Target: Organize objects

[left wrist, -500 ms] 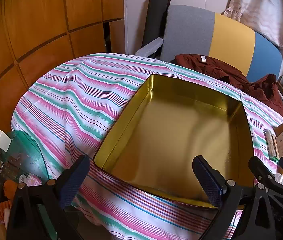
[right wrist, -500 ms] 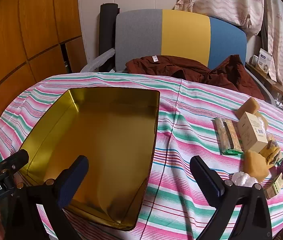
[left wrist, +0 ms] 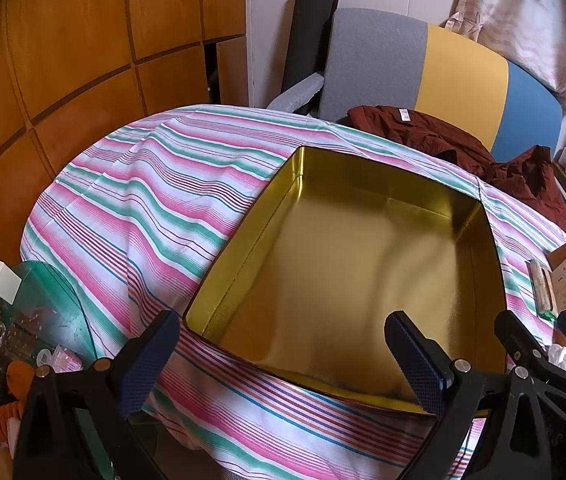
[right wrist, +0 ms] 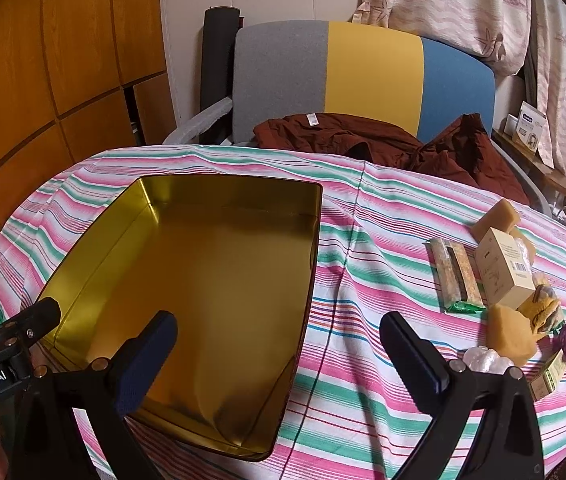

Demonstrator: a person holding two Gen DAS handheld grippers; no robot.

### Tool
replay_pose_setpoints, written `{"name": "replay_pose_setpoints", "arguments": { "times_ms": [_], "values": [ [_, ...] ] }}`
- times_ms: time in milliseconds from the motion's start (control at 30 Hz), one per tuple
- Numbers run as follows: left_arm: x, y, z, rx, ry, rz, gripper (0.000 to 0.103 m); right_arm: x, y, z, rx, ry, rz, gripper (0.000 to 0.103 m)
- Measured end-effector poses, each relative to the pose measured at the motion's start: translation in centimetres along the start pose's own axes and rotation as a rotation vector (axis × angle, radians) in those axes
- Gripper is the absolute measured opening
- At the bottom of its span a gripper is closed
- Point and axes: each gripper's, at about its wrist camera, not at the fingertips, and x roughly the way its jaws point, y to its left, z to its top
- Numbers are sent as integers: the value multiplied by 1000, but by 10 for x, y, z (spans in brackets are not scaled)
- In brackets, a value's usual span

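Both the left gripper (left wrist: 283, 364) and right gripper (right wrist: 279, 356) gape wide, holding nothing; only the right view properly shows the snack pile (right wrist: 499, 280) beside the gold tin (right wrist: 203, 280).

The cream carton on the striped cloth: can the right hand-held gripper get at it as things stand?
Probably yes. The cream carton lies in the open, ahead and right of the right hand-held gripper, whose jaws stand wide and empty. Only wrapped bars and sponges crowd its sides.
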Motion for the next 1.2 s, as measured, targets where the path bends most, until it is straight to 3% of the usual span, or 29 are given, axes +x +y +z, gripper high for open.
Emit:
{"name": "replay_pose_setpoints", "arguments": {
  "times_ms": [833,1200],
  "values": [
    [5,0,-2,2,17,1,103,-1,-2,-1,3,7,-12,103],
    [5,-12,-11,13,4,-13,103,-11,-16,0,-17,-46,-48,103]
  ]
}}
